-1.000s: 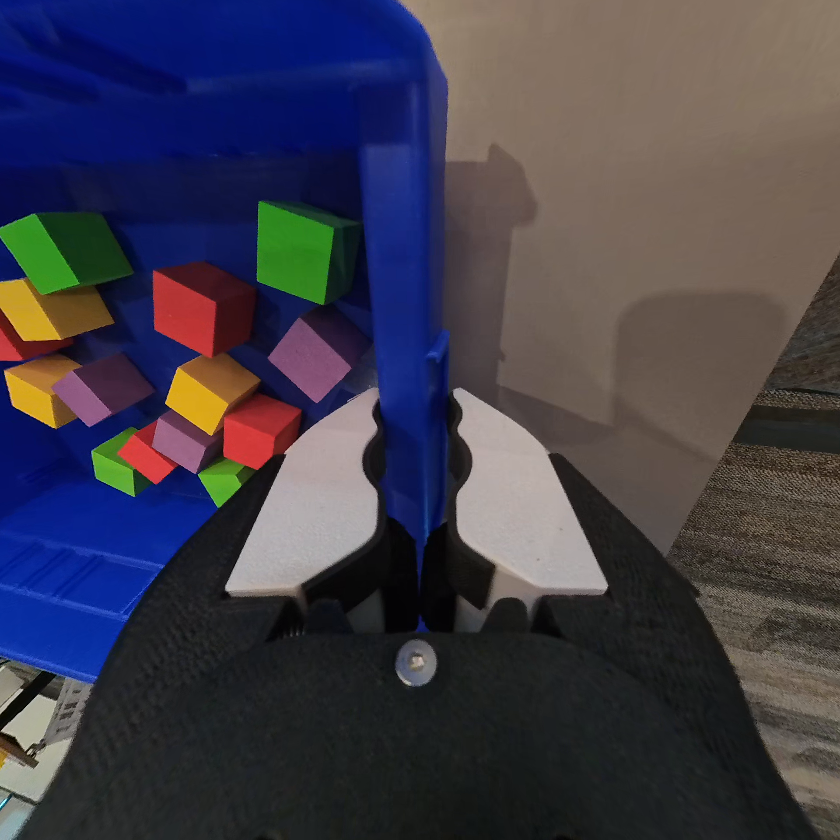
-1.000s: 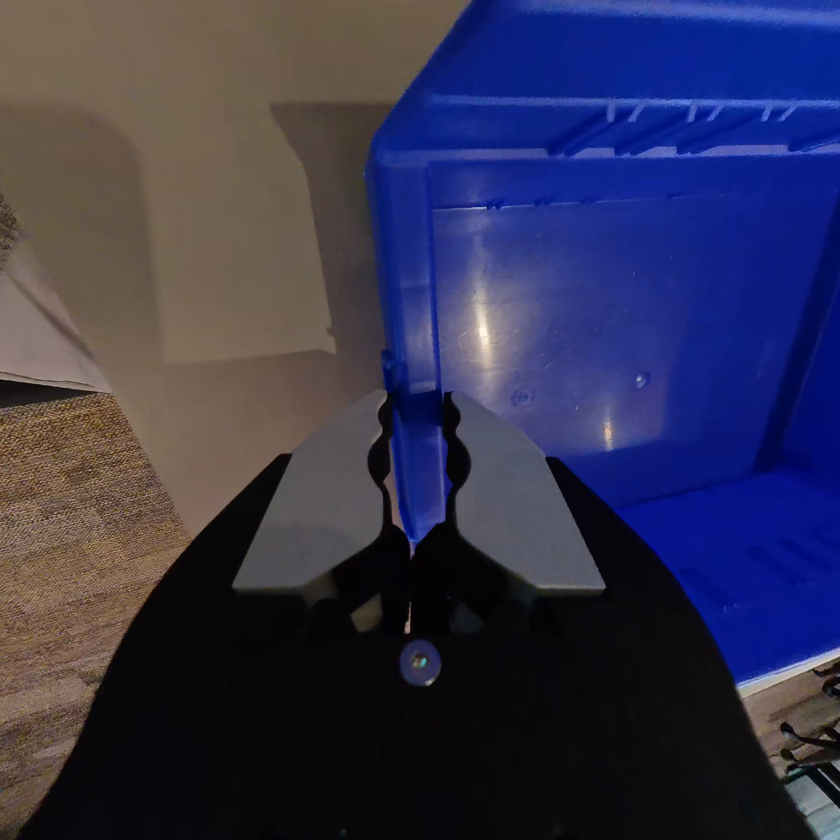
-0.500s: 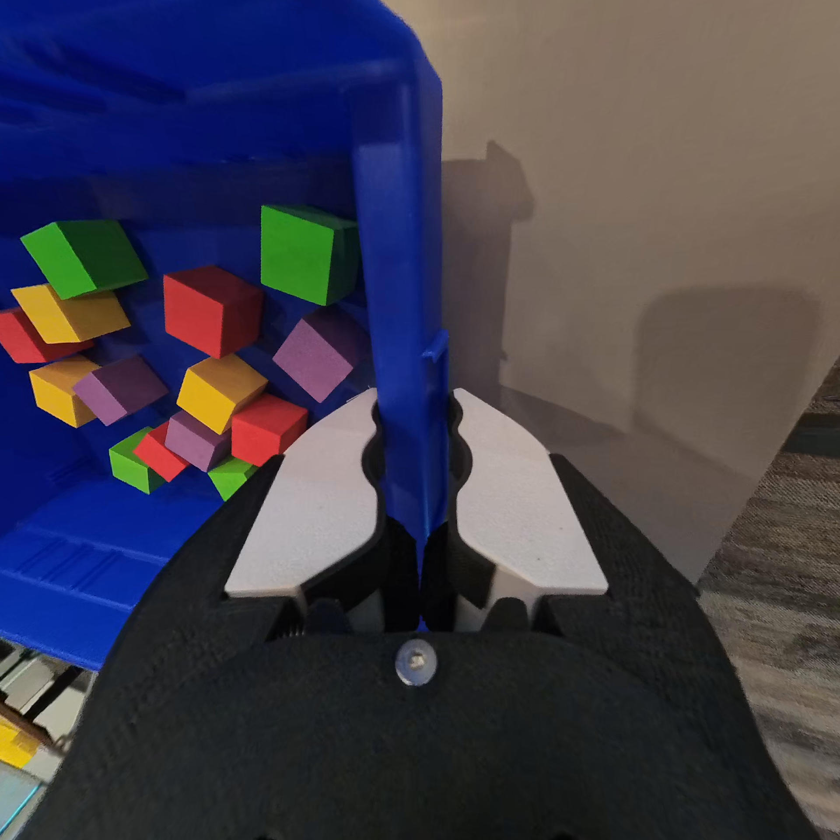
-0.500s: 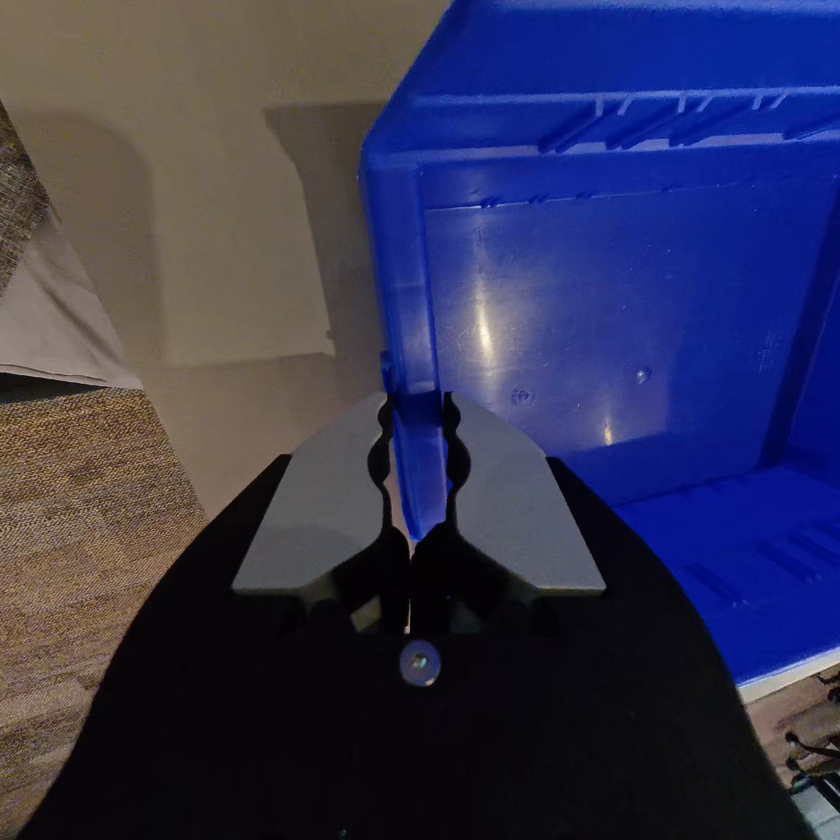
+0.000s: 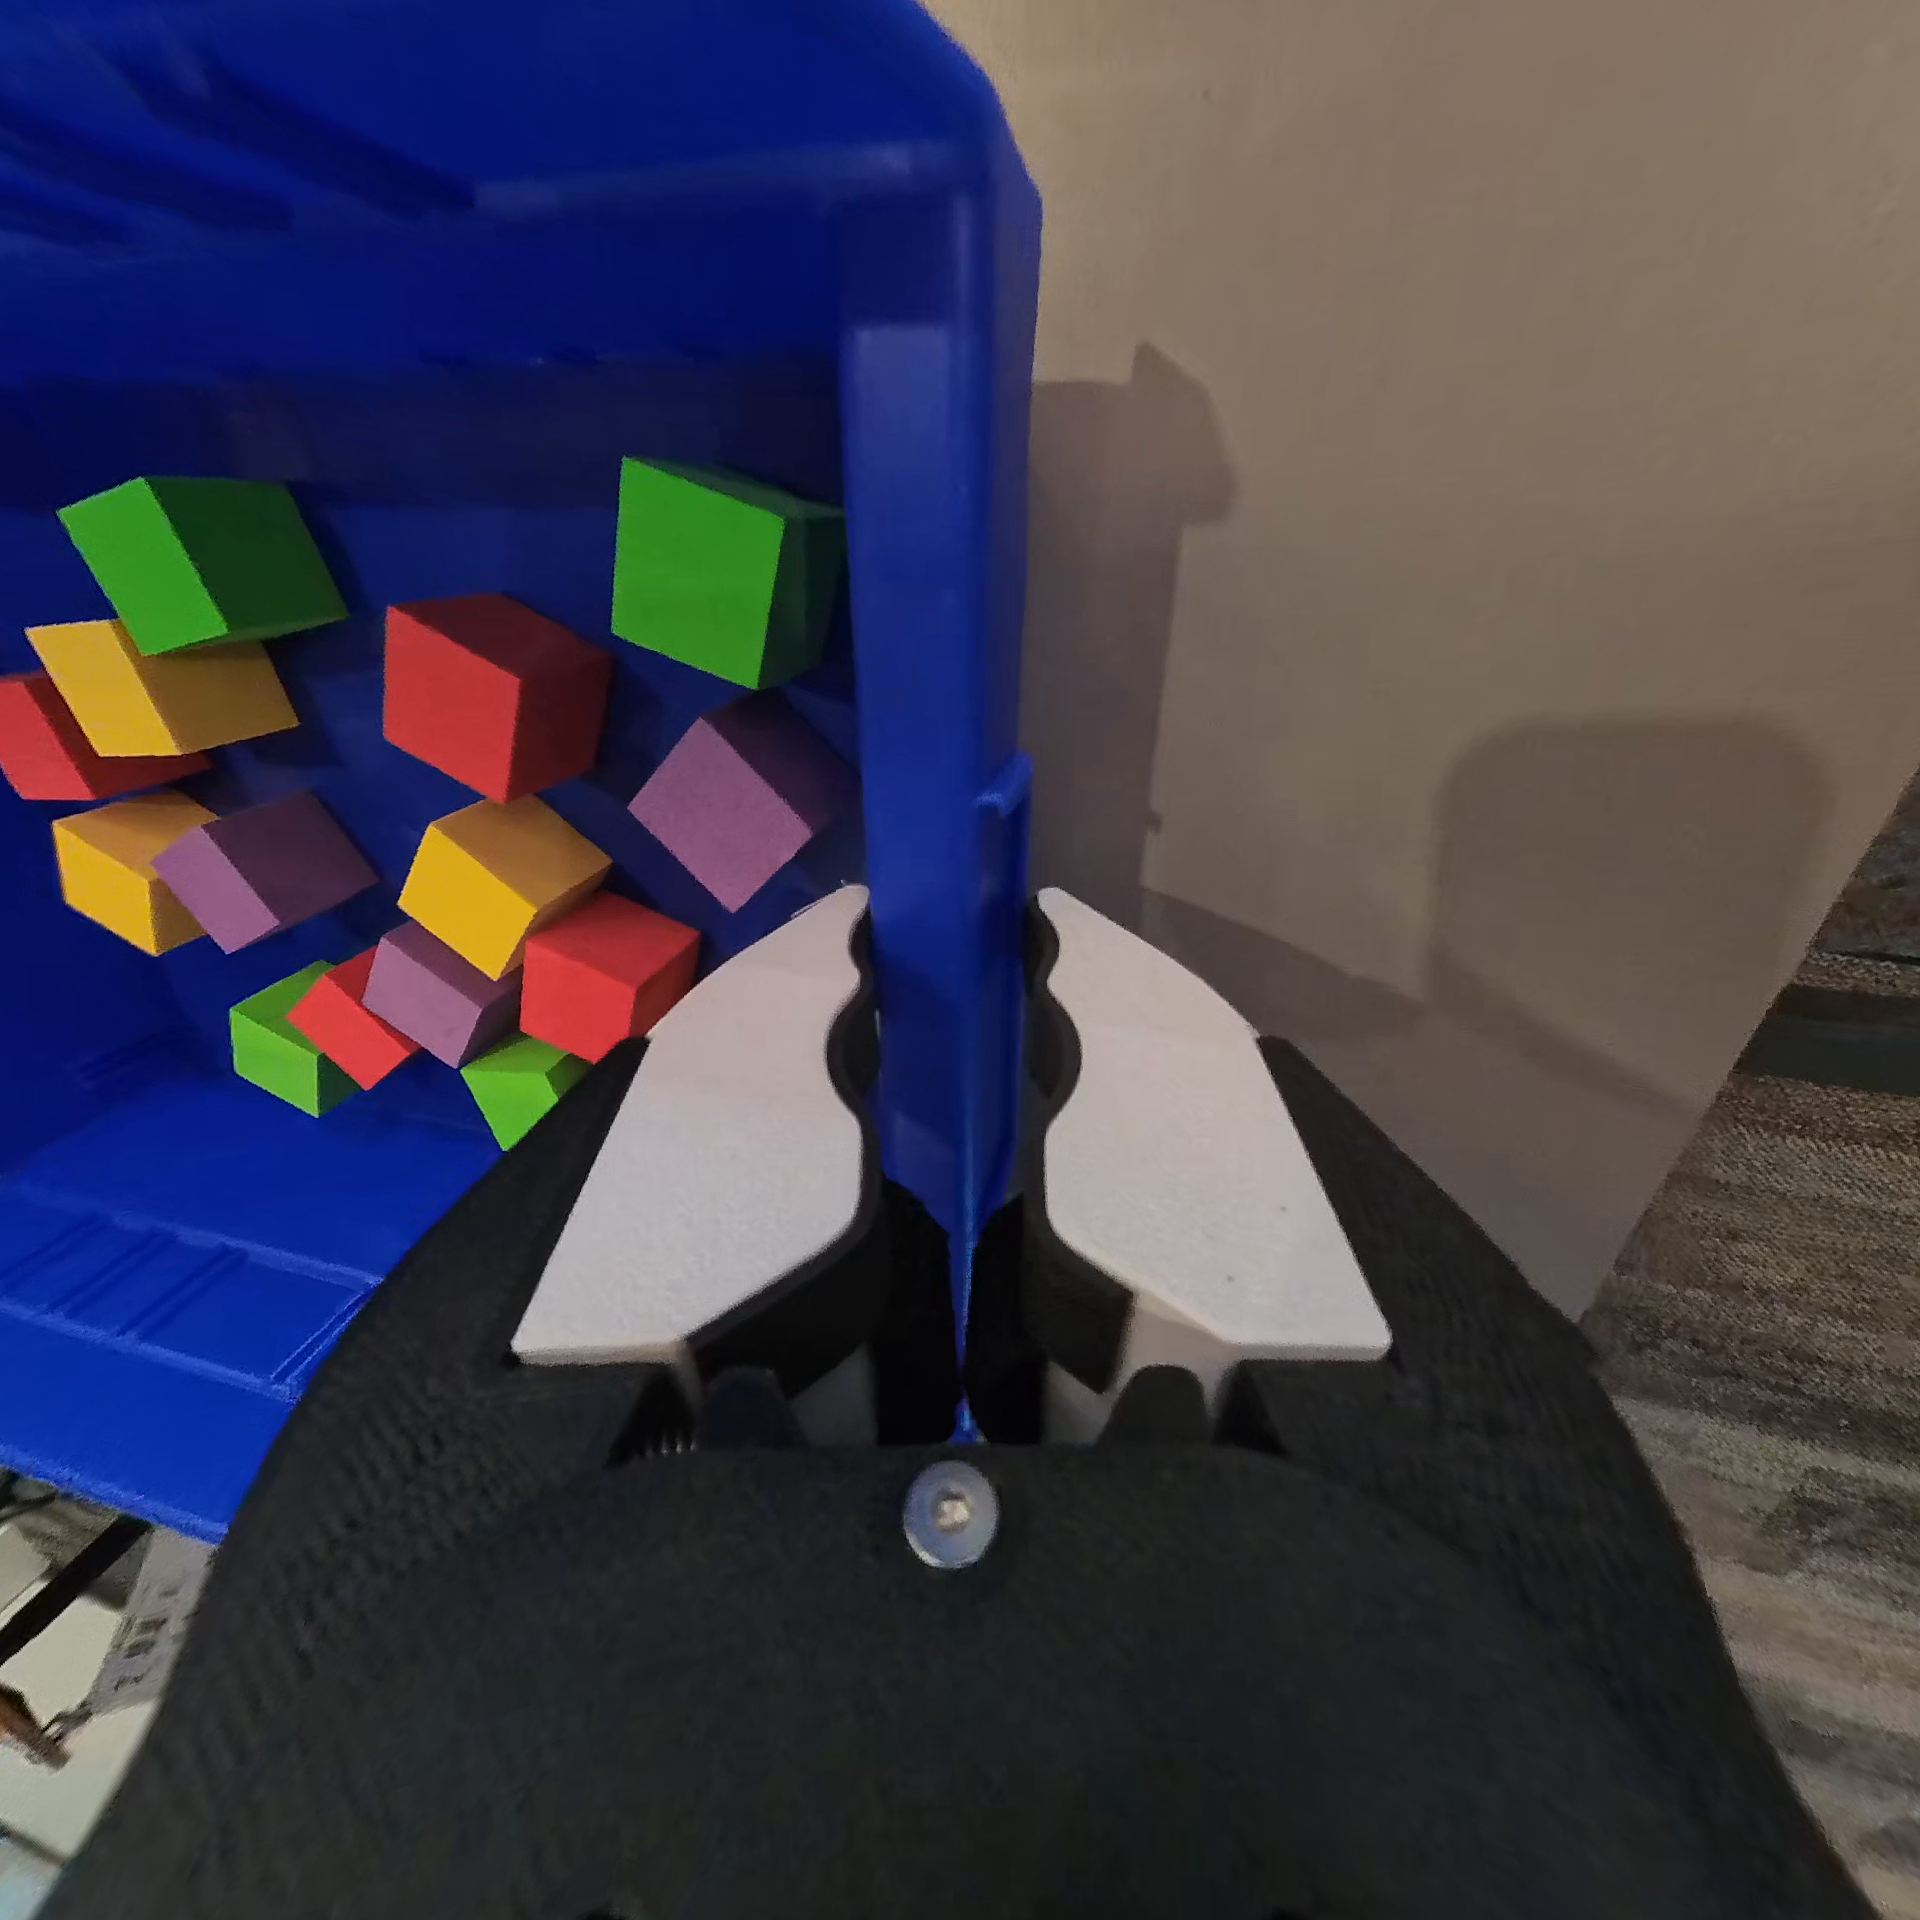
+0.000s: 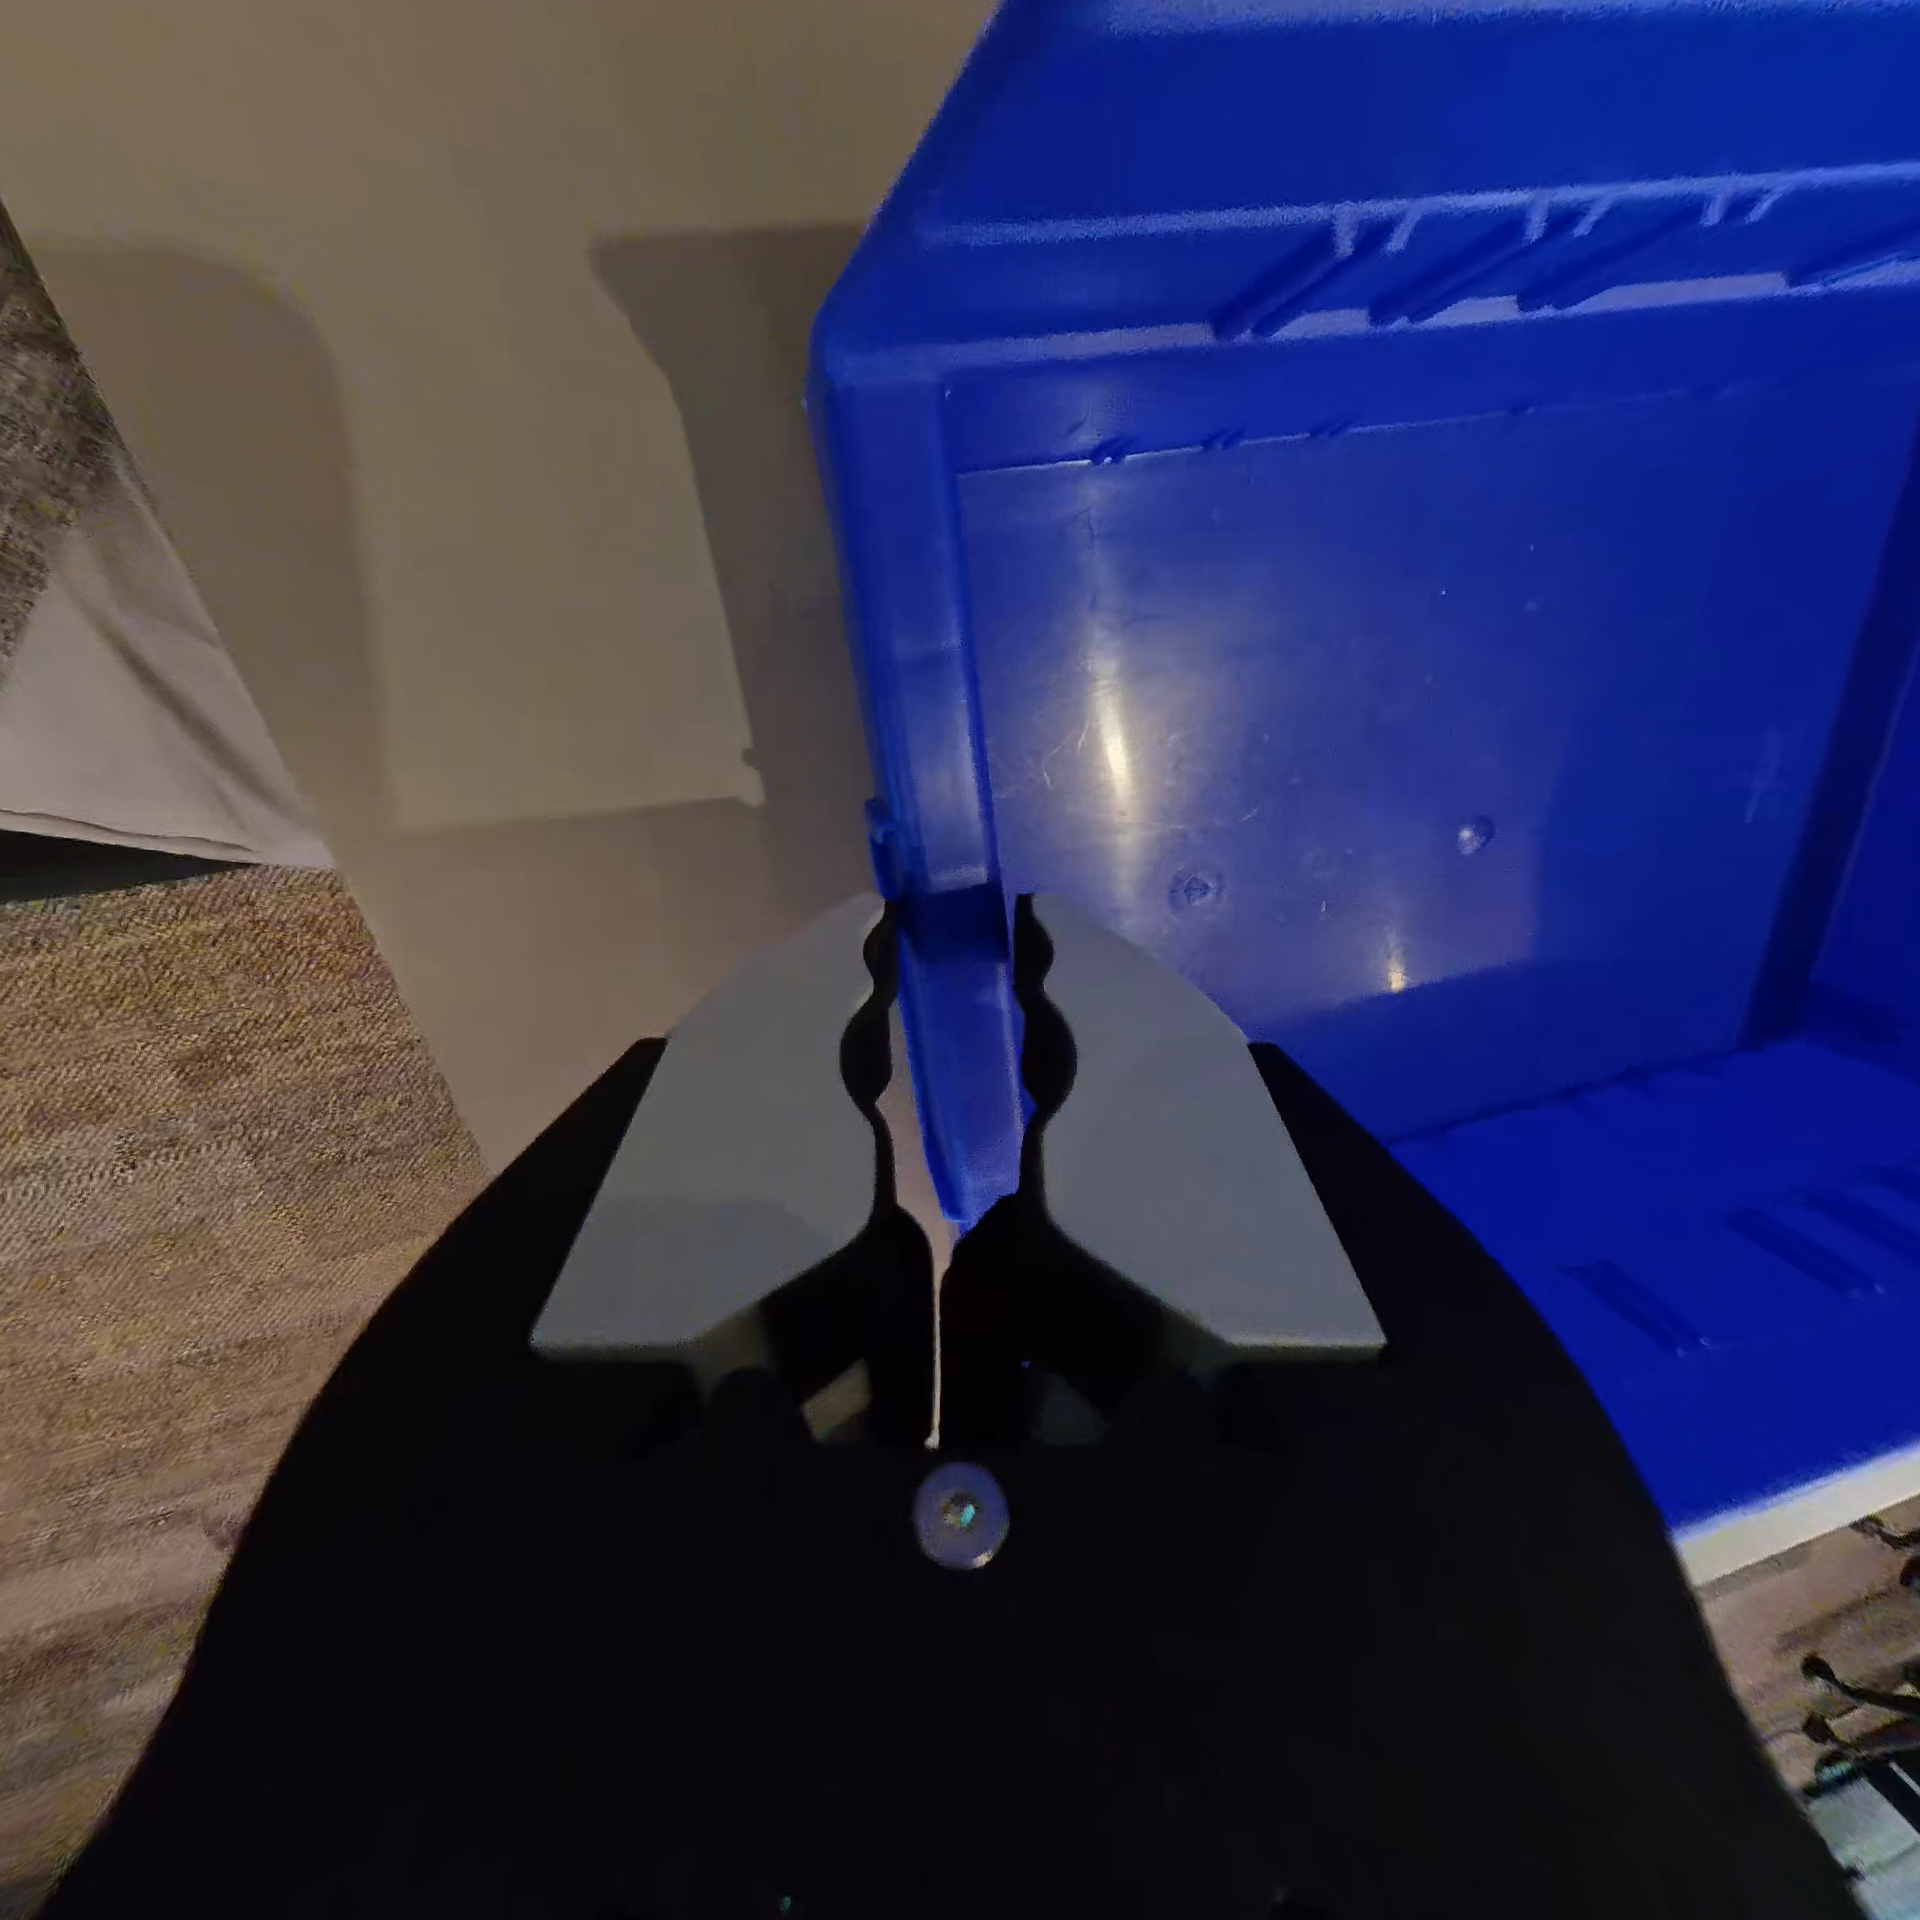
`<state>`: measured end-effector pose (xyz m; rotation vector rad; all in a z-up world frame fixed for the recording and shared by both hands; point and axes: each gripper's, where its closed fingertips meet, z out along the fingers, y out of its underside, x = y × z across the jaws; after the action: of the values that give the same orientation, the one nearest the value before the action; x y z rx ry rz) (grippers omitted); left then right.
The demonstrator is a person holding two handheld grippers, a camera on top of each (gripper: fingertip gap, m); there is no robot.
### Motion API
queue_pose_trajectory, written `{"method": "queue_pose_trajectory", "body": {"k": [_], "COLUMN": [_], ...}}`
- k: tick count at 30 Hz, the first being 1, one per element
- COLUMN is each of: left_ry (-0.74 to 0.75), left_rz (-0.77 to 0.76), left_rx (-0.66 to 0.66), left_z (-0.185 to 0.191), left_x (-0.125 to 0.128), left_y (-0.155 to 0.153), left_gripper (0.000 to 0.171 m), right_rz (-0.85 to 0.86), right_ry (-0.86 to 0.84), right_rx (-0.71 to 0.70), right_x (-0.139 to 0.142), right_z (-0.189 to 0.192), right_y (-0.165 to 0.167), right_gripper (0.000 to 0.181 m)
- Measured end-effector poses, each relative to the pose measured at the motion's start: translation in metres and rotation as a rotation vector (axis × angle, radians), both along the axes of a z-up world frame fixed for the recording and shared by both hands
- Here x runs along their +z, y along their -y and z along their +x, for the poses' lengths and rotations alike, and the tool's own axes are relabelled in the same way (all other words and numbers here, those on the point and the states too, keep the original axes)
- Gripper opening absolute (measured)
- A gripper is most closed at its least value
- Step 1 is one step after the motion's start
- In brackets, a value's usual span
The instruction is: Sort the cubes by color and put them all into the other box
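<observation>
My left gripper (image 5: pixel 951 997) was clamped tight on the right rim of the big blue plastic bin (image 5: pixel 935 582), w/ one white finger (image 5: pixel 727 1132) inside and one outside. My right gripper (image 6: pixel 951 1008) pinched the bin's (image 6: pixel 1403 727) other rim the same way. The bin was tipped, its open side facing me. Past the left fingers, small foam cubes sat in a bunch on the bin's inside: green (image 5: pixel 707 571), red (image 5: pixel 478 691), yellow (image 5: pixel 494 878), purple (image 5: pixel 727 805) & more. Behind the bin was a plain beige wall (image 5: pixel 1455 364). Grey-brown carpet (image 6: pixel 187 1091) lay off to the sides.
</observation>
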<state>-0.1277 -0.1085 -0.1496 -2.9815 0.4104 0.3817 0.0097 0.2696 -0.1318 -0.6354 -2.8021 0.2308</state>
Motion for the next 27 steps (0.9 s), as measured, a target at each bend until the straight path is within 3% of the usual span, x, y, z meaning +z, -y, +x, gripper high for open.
{"method": "queue_pose_trajectory", "body": {"k": [2, 6, 9, 12, 14, 17, 20, 22, 24, 27], "left_ry": [0.009, 0.057, 0.045, 0.007, 0.054, 0.114, 0.028, 0.019, -0.020, -0.085], "left_rz": [0.049, 0.166, 0.268, 0.411, 0.549, 0.781, 0.865, 0.885, 0.902, 0.951], "left_rx": [0.026, 0.106, 0.188, 0.434, 0.578, 0.637, 0.689, 0.724, 0.774, 0.824], "left_z": [0.001, -0.001, -0.010, -0.033, -0.040, -0.045, -0.057, -0.056, -0.060, -0.068], "left_x": [0.008, 0.034, 0.057, 0.085, 0.102, 0.123, 0.123, 0.113, 0.103, 0.096], "left_y": [-0.003, 0.000, 0.009, 0.017, 0.012, -0.007, -0.013, -0.020, -0.023, -0.024], "left_gripper": [0.029, 0.058, 0.058, 0.047, 0.047, 0.052, 0.074, 0.077, 0.091, 0.097], "right_rz": [-0.041, -0.117, -0.210, -0.264, -0.298, -0.456, -0.486, -0.607, -0.700, -0.739], "right_ry": [-0.047, -0.166, -0.342, -0.568, -0.694, -0.791, -0.754, -0.722, -0.706, -0.709], "right_rx": [-0.022, -0.084, -0.130, -0.244, -0.318, -0.326, -0.408, -0.419, -0.428, -0.460], "right_x": [0.011, 0.040, 0.076, 0.114, 0.133, 0.153, 0.148, 0.144, 0.138, 0.137], "right_z": [-0.001, -0.002, -0.003, -0.007, -0.008, -0.014, -0.032, -0.039, -0.045, -0.051], "right_y": [0.004, 0.013, 0.032, 0.044, 0.051, 0.076, 0.073, 0.080, 0.083, 0.075], "right_gripper": [0.030, 0.036, 0.035, 0.034, 0.033, 0.034, 0.054, 0.059, 0.065, 0.067]}}
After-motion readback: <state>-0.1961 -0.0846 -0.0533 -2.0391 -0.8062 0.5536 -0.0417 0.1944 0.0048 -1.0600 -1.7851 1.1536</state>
